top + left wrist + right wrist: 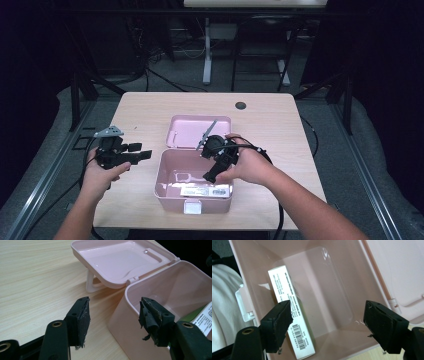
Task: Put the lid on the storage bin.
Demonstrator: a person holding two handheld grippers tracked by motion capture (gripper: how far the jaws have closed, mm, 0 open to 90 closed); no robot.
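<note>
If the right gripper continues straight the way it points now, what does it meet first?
Probably the floor of the pink box: the open right gripper points down into it, with the white carton lying beside its line.

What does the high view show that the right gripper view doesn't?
High view alone: the whole table, both hands, the left gripper open beside the box, the right gripper above it, and the floor beyond. Right gripper view alone: print and barcode on the carton, which lies clear of the open jaws against the box wall. Both: the pink box, its open lid and the carton.
</note>
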